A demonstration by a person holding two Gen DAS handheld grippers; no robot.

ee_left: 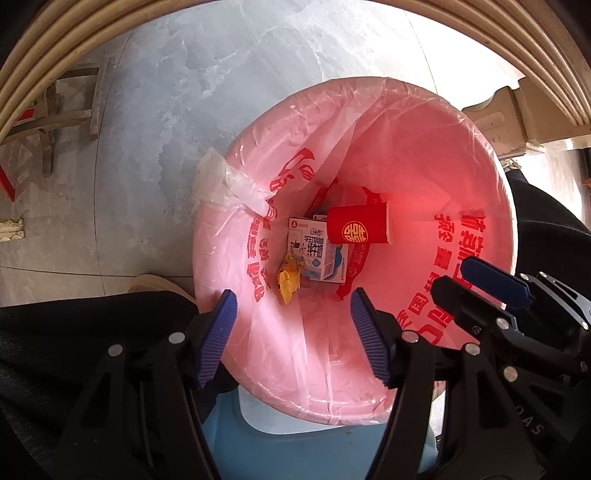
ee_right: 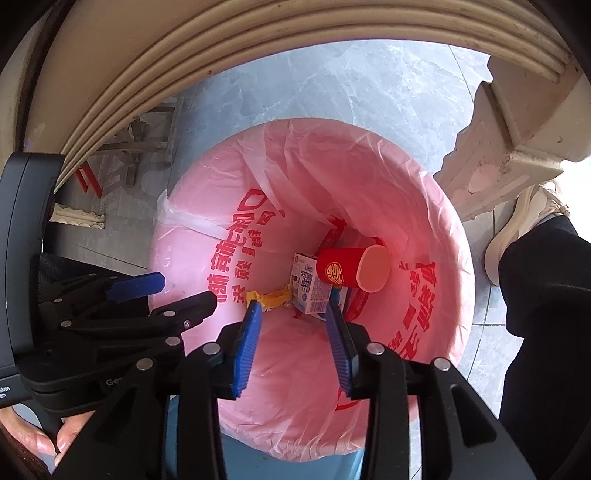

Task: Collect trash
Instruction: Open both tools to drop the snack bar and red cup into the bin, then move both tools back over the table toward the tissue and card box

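Observation:
A bin lined with a pink plastic bag (ee_left: 424, 155) (ee_right: 369, 177) printed with red characters stands below both grippers. At its bottom lie a red paper cup (ee_left: 358, 225) (ee_right: 345, 271), a white and blue milk carton (ee_left: 317, 254) (ee_right: 308, 286) and a yellow wrapper (ee_left: 288, 282) (ee_right: 271, 297). My left gripper (ee_left: 293, 306) is open and empty above the bin's near rim; it also shows in the right wrist view (ee_right: 184, 291). My right gripper (ee_right: 293, 310) is open and empty over the bin mouth; it also shows in the left wrist view (ee_left: 452, 273).
The bin's blue body (ee_left: 295, 454) shows under the bag. A cream table edge (ee_right: 258, 33) and its carved leg (ee_right: 517, 140) stand close behind. A wooden stool (ee_left: 66, 107) stands at the far left on the grey tile floor (ee_left: 221, 74). A person's dark trouser leg and pale shoe (ee_right: 517, 229) are at the right.

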